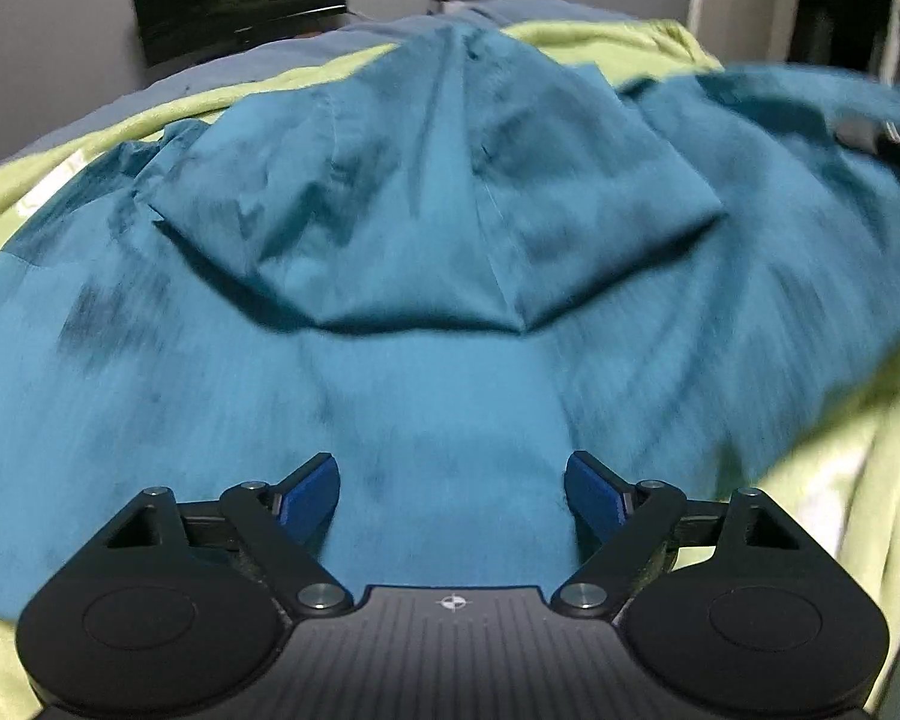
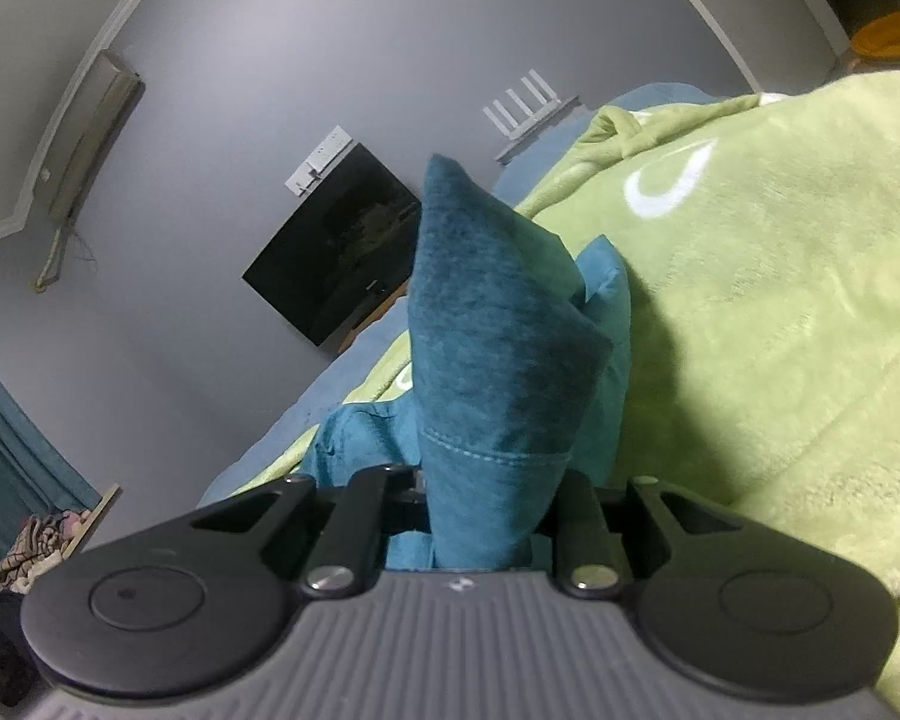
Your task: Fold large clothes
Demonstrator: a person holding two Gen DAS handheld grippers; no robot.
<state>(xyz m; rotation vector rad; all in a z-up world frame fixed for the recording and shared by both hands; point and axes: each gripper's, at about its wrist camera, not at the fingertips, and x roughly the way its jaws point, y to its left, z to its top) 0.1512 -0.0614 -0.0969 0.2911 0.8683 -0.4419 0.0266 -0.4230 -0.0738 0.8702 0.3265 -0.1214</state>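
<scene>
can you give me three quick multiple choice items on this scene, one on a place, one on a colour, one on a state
1. Where does the teal garment lie?
A. on a green blanket
B. on a wooden floor
C. in a basket

2. What colour are the left claw's pads?
A. red
B. blue
C. white

3. What is the right claw doing?
A. standing open over the blanket
B. shut on a fold of the teal garment
C. holding a hanger

Answers:
1 A: the green blanket shows around the garment's edges.
2 B: both pads of the left claw are blue, spread apart above the cloth.
3 B: a hemmed fold of teal cloth stands pinched between its fingers.
</scene>
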